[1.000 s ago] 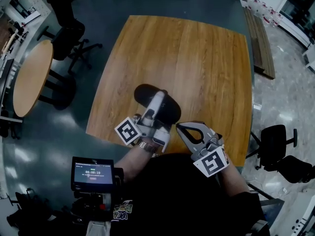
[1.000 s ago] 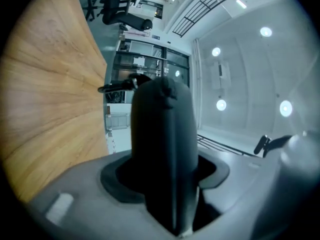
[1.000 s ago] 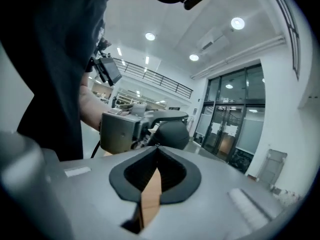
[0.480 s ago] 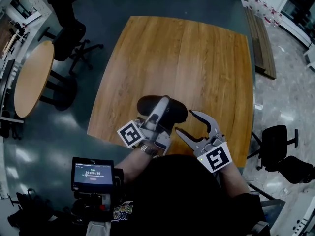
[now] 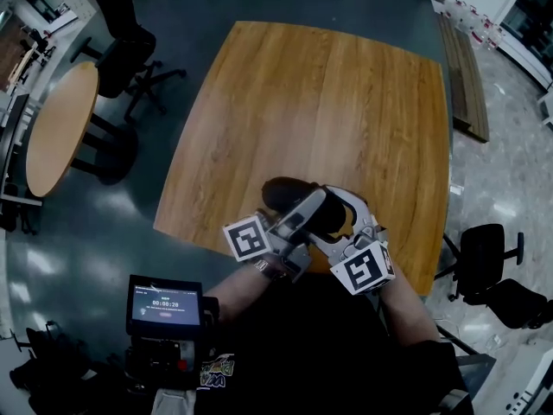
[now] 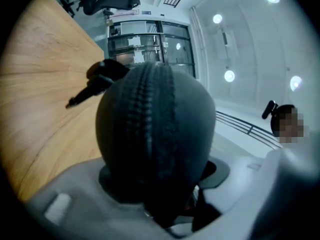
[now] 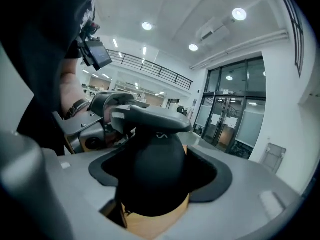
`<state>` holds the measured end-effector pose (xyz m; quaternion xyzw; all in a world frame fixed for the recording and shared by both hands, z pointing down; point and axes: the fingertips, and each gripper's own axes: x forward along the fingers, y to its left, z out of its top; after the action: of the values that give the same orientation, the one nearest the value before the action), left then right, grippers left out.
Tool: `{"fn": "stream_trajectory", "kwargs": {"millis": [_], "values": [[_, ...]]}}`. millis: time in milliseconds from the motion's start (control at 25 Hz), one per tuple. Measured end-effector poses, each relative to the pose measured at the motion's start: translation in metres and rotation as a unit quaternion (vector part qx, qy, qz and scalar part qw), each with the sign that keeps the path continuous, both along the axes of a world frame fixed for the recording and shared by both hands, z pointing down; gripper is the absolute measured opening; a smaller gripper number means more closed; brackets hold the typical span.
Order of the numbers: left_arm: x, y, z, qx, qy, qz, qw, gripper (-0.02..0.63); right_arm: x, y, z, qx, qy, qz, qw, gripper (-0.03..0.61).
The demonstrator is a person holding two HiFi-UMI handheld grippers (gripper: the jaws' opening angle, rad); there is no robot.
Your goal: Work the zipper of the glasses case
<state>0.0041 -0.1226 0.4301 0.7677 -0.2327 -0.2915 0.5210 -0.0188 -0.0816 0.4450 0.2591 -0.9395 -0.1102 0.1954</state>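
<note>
A black glasses case (image 5: pixel 285 194) is held just above the wooden table (image 5: pixel 346 102), near its front edge. My left gripper (image 5: pixel 313 204) is shut on it. In the left gripper view the case (image 6: pixel 155 124) fills the space between the jaws, its zipper teeth running down the middle and the zipper pull (image 6: pixel 92 89) sticking out to the left. My right gripper (image 5: pixel 335 218) sits around the case's other end with its jaws opening wide. In the right gripper view that end of the case (image 7: pixel 150 169) lies between the pads (image 7: pixel 205 176), with the left gripper's finger (image 7: pixel 150 116) across it.
A round wooden table (image 5: pixel 56 128) and an office chair (image 5: pixel 121 54) stand at the left, another chair (image 5: pixel 492 258) at the right. A small screen (image 5: pixel 164 305) is mounted near my body. A wooden bench (image 5: pixel 462 67) lies past the table's right edge.
The left gripper has carried the case to the right, toward the right gripper. The right gripper went from shut to wide open and moved in around the case's end.
</note>
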Motion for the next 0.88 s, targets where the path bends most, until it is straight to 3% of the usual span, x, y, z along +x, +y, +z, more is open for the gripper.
{"fn": "stream_trajectory", "kwargs": {"millis": [120,200,360,480,560,720,880], "values": [[-0.015,0.0,0.013,-0.006,-0.016,-0.002,0.9999,0.285,0.012,0.002,0.005,0.0,-0.009,0.002,1.0,0.356],[-0.04,-0.003,0.028,-0.019,-0.027,-0.031,0.999,0.295,0.03,0.0,0.017,-0.005,-0.025,0.014,1.0,0.354],[-0.09,0.003,0.065,-0.063,-0.044,-0.091,0.9929,0.202,0.076,-0.025,0.078,-0.076,-0.036,0.074,0.994,0.354],[-0.09,0.026,0.084,-0.062,-0.075,-0.059,0.9935,0.109,0.087,-0.048,0.134,-0.125,-0.014,0.084,0.988,0.354],[-0.082,0.042,0.088,-0.041,-0.124,-0.026,0.991,0.02,0.085,-0.062,0.166,-0.153,0.01,0.078,0.985,0.354],[-0.053,0.072,0.087,-0.005,-0.198,0.049,0.9789,0.002,0.076,-0.077,0.206,-0.175,0.052,0.055,0.982,0.354],[-0.042,0.096,0.093,0.016,-0.224,0.09,0.9703,0.002,0.065,-0.086,0.226,-0.169,0.094,0.024,0.981,0.354]]}}
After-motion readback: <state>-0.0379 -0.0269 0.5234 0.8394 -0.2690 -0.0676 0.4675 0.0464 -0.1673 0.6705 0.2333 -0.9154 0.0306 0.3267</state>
